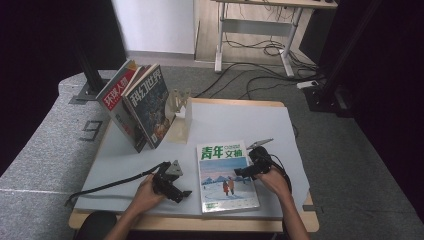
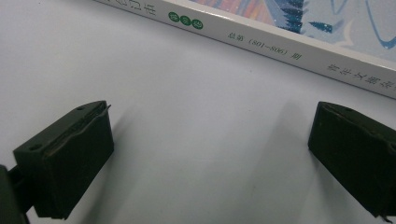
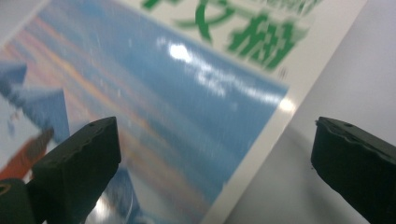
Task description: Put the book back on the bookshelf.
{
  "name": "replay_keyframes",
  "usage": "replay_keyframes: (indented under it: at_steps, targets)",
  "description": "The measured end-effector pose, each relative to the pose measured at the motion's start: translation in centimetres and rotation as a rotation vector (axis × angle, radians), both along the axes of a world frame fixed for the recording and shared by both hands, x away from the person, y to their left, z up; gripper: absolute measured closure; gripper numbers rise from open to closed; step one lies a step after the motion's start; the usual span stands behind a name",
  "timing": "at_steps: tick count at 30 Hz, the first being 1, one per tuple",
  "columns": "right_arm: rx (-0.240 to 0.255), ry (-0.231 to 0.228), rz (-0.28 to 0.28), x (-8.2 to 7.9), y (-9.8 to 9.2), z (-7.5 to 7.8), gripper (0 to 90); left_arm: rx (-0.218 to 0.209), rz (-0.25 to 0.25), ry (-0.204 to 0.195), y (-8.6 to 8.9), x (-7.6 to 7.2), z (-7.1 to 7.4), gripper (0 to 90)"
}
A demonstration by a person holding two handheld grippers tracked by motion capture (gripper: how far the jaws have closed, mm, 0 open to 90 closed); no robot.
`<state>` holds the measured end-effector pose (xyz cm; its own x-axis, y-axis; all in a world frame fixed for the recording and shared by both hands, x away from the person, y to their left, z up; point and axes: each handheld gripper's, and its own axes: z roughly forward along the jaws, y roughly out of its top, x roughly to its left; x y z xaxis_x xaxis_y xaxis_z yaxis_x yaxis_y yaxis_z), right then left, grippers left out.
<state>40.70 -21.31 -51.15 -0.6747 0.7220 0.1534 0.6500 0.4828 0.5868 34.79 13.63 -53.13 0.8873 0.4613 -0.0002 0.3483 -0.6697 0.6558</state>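
White table (image 1: 125, 165): two magazines (image 1: 137, 102) lean on rack (image 1: 180, 107) at back. Flat magazine (image 1: 225, 175), snowy cover, green title. Right gripper (image 1: 240, 172) over it, left gripper (image 1: 186, 194) beside; both wide open, empty.

Glossy paper magazine (image 1: 226, 175) on smooth matt tabletop (image 1: 225, 120)

A glossy snow-scene magazine with green title characters (image 1: 226, 176) lies flat on the pale grey table mat (image 1: 250, 125), near its front edge. Behind and left, two upright magazines (image 1: 137, 102) lean against a cream plastic bookstand (image 1: 181, 112).
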Motion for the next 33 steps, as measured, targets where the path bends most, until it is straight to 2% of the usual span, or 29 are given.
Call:
replay_keyframes:
  at_steps: [1, 4, 8, 10, 11, 12, 14, 15, 16, 17, 19, 24, 28, 30, 32, 33]
  targets:
    - [0.000, 0.031, 0.008, -0.2, -0.2, -0.5, 0.0, 0.003, -0.002, 0.000, 0.0, 0.0, 0.0, 0.0]
    - [0.020, 0.030, -0.001, -0.3, -0.3, -0.7, 0.0, 0.003, -0.002, 0.000, 0.0, 0.0, 0.0, 0.0]
    - [0.030, 0.050, 0.019, -0.1, 0.5, -0.6, 0.0, 0.001, -0.001, 0.000, 0.0, 0.0, 0.0, 0.0]
    - [0.015, 0.057, 0.012, 0.0, 0.8, -0.5, 0.0, 0.001, 0.000, 0.000, 0.0, 0.0, 0.0, 0.0]
    - [-0.013, 0.061, 0.013, 0.2, 1.1, -0.4, 0.0, 0.001, 0.000, 0.000, 0.0, 0.0, 0.0, 0.0]
    - [-0.009, 0.062, 0.014, 0.2, 1.1, -0.4, 0.0, 0.001, 0.000, 0.000, 0.0, 0.0, 0.0, 0.0]
    - [0.010, 0.062, 0.013, 0.3, 0.9, -0.4, 0.0, 0.002, -0.002, 0.000, 0.0, 0.0, 0.0, 0.0]
    - [0.076, 0.060, 0.004, 0.5, 0.5, -0.4, 0.0, 0.003, -0.002, 0.001, 0.0, 0.0, 0.0, 0.0]
    - [0.076, 0.060, 0.004, 0.5, 0.5, -0.4, 0.0, 0.003, -0.002, 0.001, 0.0, 0.0, 0.0, 0.0]
    - [0.105, 0.047, 0.007, 0.3, 0.4, -0.1, 0.9, 0.003, -0.002, 0.001, 0.0, 0.0, 0.0, 0.0]
    - [0.112, 0.022, 0.017, 0.1, 0.4, 0.3, 1.3, 0.003, -0.002, 0.000, 0.0, 0.0, 0.0, 0.0]
    - [0.110, 0.007, 0.049, -0.4, 0.5, 0.9, 4.0, 0.001, 0.000, 0.000, 0.0, 0.0, 0.0, 0.0]
    - [0.103, 0.049, 0.078, -0.6, 0.2, 0.5, 7.1, 0.001, -0.001, 0.000, 0.0, 0.0, 0.0, 0.0]
    - [0.120, 0.051, 0.073, -0.5, 0.1, 0.5, 7.6, 0.002, -0.002, 0.000, 0.0, 0.0, 0.0, 0.0]
    - [0.166, 0.059, 0.058, 0.2, 0.3, 0.4, 8.8, 0.001, -0.001, 0.000, 0.0, 0.0, 0.0, 0.0]
    - [0.166, 0.054, 0.056, 0.4, 0.4, 0.4, 9.6, 0.001, 0.000, 0.000, 0.0, 0.0, 0.0, 0.0]
